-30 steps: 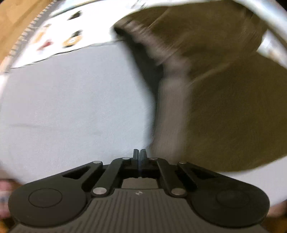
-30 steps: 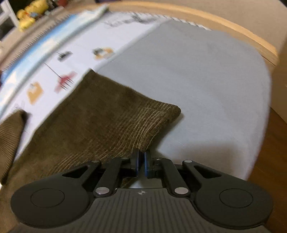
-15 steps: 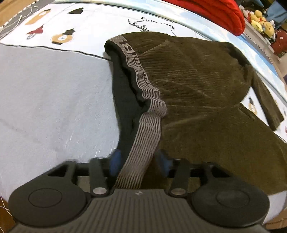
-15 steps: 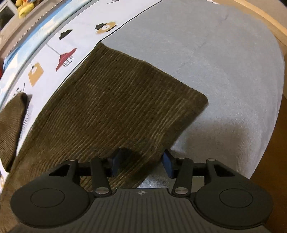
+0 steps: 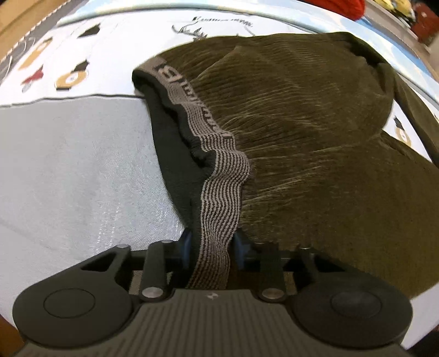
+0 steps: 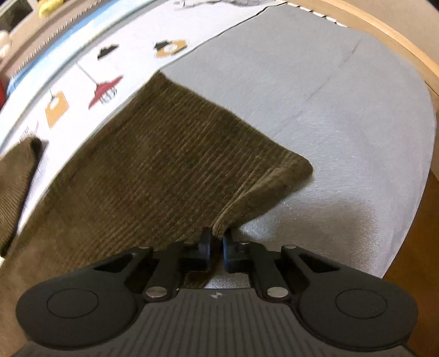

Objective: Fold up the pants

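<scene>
Olive-brown corduroy pants lie on a grey sheet. Their striped grey waistband runs down into my left gripper, whose jaws stand on either side of it, closed in on the band. In the right wrist view a pant leg lies flat, its hem end pointing right. My right gripper is shut on the near corner of that hem, which is lifted slightly off the sheet.
A white cloth with printed lamps and figures lies beyond the grey sheet. A wooden edge bounds the surface at the right. Red fabric and toys sit far back.
Both grippers were shut, opened over the fabric half a second ago, and have closed again: the left around the waistband, the right on the leg's hem corner, now raised a little.
</scene>
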Available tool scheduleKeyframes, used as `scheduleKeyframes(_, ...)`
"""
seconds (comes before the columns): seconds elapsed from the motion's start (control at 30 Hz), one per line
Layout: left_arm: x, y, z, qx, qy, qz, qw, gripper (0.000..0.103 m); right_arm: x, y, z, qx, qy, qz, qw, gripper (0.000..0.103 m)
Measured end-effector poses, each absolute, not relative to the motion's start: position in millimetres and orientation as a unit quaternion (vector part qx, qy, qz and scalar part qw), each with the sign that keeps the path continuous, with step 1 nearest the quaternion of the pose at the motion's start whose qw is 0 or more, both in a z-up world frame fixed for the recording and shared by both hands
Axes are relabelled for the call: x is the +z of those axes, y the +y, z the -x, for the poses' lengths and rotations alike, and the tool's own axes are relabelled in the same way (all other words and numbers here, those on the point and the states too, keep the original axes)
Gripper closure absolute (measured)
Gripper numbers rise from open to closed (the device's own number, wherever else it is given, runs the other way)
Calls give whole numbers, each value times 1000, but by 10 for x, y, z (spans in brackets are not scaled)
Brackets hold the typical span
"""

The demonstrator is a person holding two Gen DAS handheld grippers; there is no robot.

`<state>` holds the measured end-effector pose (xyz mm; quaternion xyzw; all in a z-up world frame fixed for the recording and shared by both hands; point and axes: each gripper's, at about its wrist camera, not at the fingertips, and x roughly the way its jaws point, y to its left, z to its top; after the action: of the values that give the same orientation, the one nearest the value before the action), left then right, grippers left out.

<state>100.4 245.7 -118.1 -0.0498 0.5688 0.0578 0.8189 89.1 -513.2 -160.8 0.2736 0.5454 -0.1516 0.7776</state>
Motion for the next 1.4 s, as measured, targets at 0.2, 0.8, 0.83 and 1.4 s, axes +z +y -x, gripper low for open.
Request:
scheduleKeyframes(0.2, -1086, 2509, -727, 77, 581, 4, 811, 72, -1513, -5110, -727, -125, 562, -260, 775, 96)
scheduleKeyframes(0.8, -579, 2615, -469, 178, 540, -12, 823, 44, -1051, -5345, -400, -132, 553, -163, 806, 74)
scheduleKeyframes(0.83, -482, 2548, -478, 184, 526, -17, 830, 44, -975, -5356, -405, -136, 534, -165, 818, 74)
scheduleKeyframes(1.4, -344, 870, -1399, 5, 434, -18, 900, 101, -487, -4139, -1026, 57, 408, -190, 891, 98)
